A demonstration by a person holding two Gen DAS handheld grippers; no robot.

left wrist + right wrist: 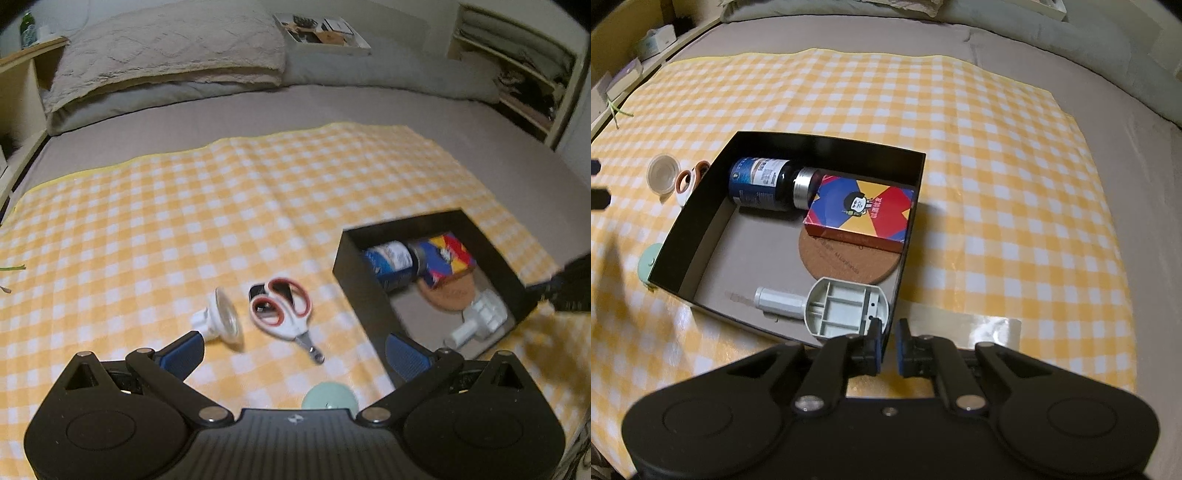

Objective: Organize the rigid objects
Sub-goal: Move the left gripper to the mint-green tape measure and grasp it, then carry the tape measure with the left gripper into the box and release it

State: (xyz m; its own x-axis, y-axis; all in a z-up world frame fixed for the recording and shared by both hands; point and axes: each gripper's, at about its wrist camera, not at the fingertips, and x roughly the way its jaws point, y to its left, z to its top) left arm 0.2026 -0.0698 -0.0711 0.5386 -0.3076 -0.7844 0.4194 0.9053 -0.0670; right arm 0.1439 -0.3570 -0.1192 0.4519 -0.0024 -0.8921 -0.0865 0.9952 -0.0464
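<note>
The left gripper point(293, 349) is spread wide over scissors point(286, 308); the right gripper point(888, 345) pinches the box point(910, 236) wall; only its view shows the bottle point(764, 184) whole; the green disc point(330, 396) is half hidden.

Left gripper point(293, 350): jaws spread wide, nothing between them. The two blue-padded fingers point(183, 352) angle outward from the black body, which fills the lower edge of its own view and is pitched forward and down.

Right gripper point(888, 345): jaws drawn close together, a narrow gap between the blue pads point(904, 347). The pictures do not settle whether anything is pinched in that gap. The linkage arms fold inward toward the centre, and the body points forward and down.
</note>
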